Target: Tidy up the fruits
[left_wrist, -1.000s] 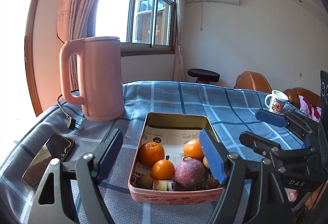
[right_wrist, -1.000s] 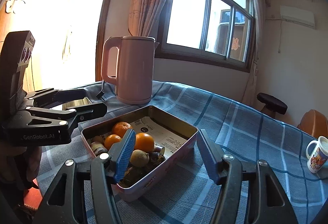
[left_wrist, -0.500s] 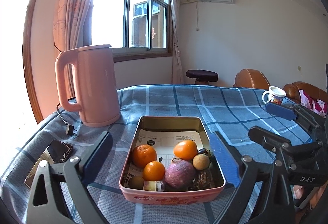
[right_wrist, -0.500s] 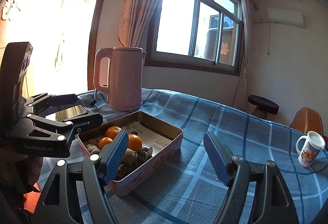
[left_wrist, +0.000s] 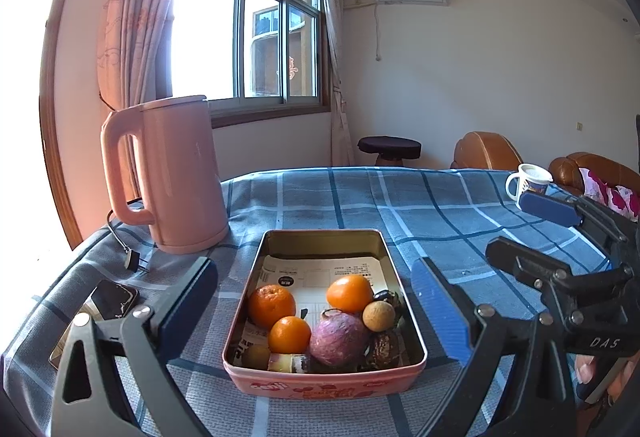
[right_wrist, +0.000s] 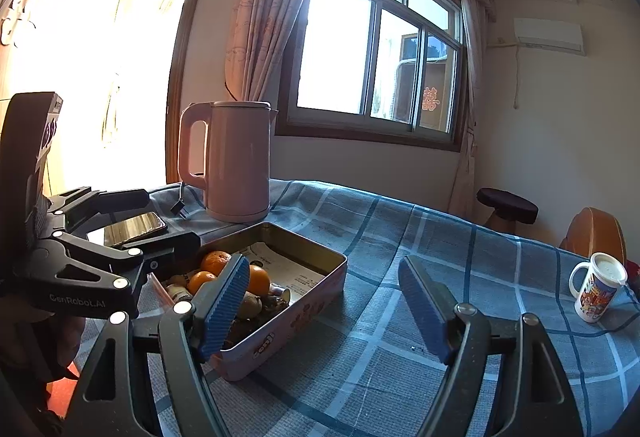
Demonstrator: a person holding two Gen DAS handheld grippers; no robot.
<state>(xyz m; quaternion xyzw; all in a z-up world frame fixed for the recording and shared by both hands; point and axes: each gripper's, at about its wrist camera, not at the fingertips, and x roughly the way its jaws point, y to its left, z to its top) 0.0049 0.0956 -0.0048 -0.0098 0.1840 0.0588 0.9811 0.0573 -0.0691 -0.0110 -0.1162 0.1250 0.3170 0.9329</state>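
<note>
Pink tin (left_wrist: 325,381), placed on blue plaid tablecloth (left_wrist: 420,205): three oranges (left_wrist: 272,305), purple fruit (left_wrist: 338,337), small tan fruit (left_wrist: 378,315) and printed paper are contained. Left gripper (left_wrist: 316,307): jaws spread wide either side of the tin, just opened, nothing gripped. Right gripper (right_wrist: 324,307): jaws apart, just opened, nothing held. Pink kettle (left_wrist: 176,173), phone (left_wrist: 100,311) and mug (right_wrist: 596,287) are noted nearby.

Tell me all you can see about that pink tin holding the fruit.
The pink tin is a shallow rectangular metal box, lidless, gold-coloured inside, with red printing on its pink outer wall. It sits flat on the blue checked tablecloth, near the pink kettle but apart from it. Printed paper lines its floor; fruit is crowded at the near end, the far end left bare. No gripper touches it.
</note>
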